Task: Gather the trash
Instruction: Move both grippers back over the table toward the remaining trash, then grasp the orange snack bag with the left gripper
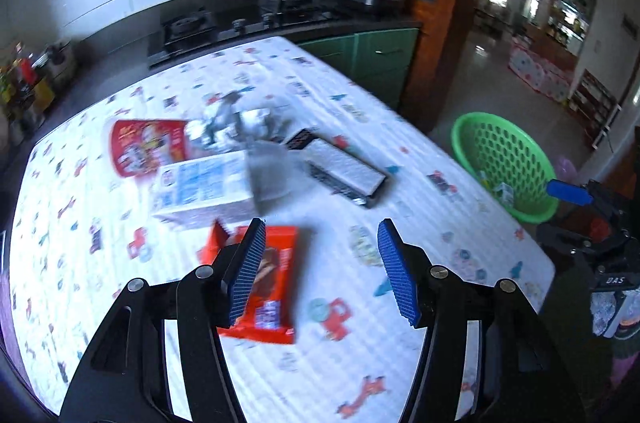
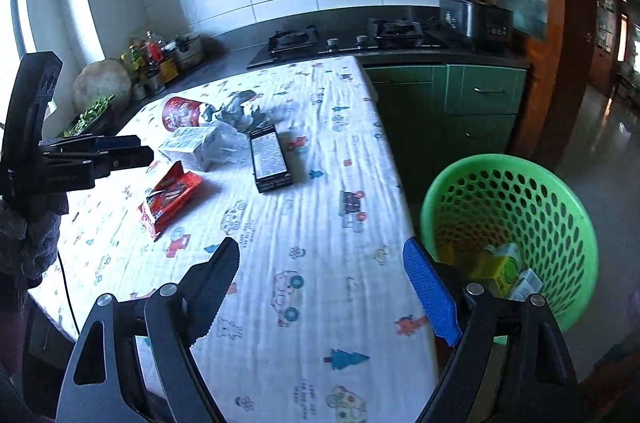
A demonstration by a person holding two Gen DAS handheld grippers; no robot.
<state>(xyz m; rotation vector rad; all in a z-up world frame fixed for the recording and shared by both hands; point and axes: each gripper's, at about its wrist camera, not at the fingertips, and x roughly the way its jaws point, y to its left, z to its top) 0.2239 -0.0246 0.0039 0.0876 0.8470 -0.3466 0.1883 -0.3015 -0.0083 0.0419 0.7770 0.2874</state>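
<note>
Trash lies on a table with a cartoon-print cloth [image 1: 352, 355] [image 2: 304, 307]: an orange snack wrapper [image 1: 280, 263] [image 2: 170, 197], a white and blue carton [image 1: 200, 187] [image 2: 186, 143], a red cup [image 1: 150, 145] [image 2: 180, 113], a black box with a white label [image 1: 344, 169] [image 2: 270, 157] and crumpled silver plastic [image 1: 240, 123] [image 2: 240, 111]. My left gripper [image 1: 322, 225] hovers open above the table, its left finger over the orange wrapper, nothing between the jaws. My right gripper [image 2: 320, 247] is open and empty at the table's right edge, beside a green perforated basket [image 1: 504, 151] [image 2: 520, 199] that holds a yellow-green carton [image 2: 500, 267].
A dark counter with a gas hob [image 2: 348, 39] and a rice cooker [image 2: 464, 3] with its lid up runs behind the table. Green cabinets [image 2: 472, 95] stand below it. Bottles and jars [image 2: 156, 63] crowd the far left. The basket stands on the floor right of the table.
</note>
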